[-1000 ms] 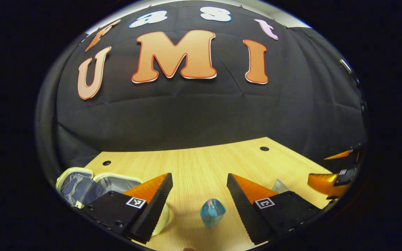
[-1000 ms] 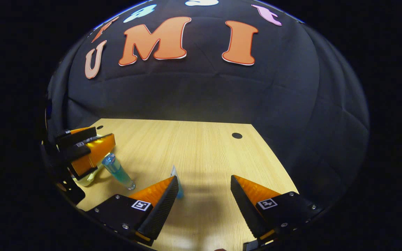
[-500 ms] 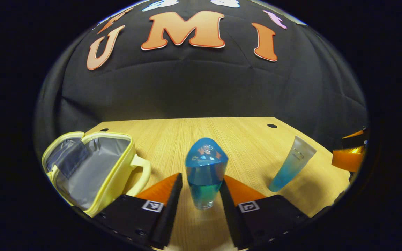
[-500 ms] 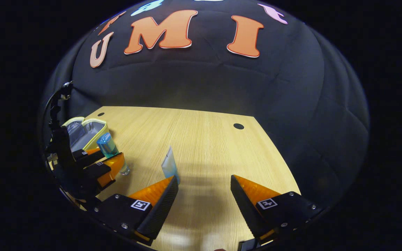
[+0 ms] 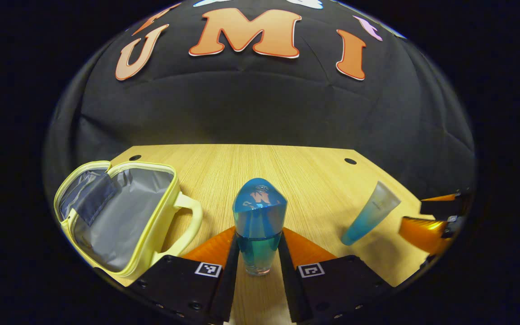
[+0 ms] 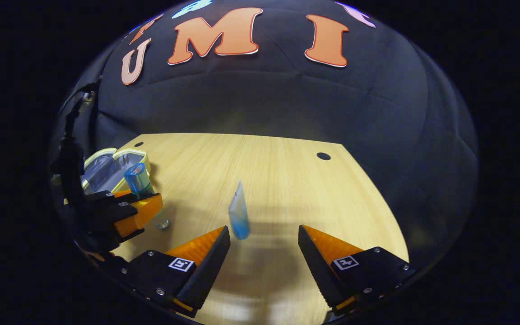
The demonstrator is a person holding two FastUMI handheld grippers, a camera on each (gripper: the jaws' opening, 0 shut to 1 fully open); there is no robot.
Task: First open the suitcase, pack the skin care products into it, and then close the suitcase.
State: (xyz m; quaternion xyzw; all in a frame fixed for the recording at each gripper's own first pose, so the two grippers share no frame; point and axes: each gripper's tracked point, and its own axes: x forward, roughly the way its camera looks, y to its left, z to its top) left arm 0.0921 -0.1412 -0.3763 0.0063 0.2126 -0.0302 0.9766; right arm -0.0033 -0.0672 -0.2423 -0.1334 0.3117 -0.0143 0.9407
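1. Since a second ago my left tool (image 5: 257,253) has closed its spread fingers onto the upright blue glass bottle (image 5: 258,225), standing on the bench (image 5: 287,171).
2. To its left, the pale yellow zip suitcase (image 5: 120,216) lies open.
3. My advice: lift straight, then swing left.
4. Rightward, my right tool (image 6: 264,257) hangs spread behind the frosted blue tube (image 6: 239,216).

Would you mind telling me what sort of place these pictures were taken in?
It looks like a staged recording booth rather than a home: a bare wooden table with cable holes, a black cloth wall behind it, and handheld grippers working on a few props.
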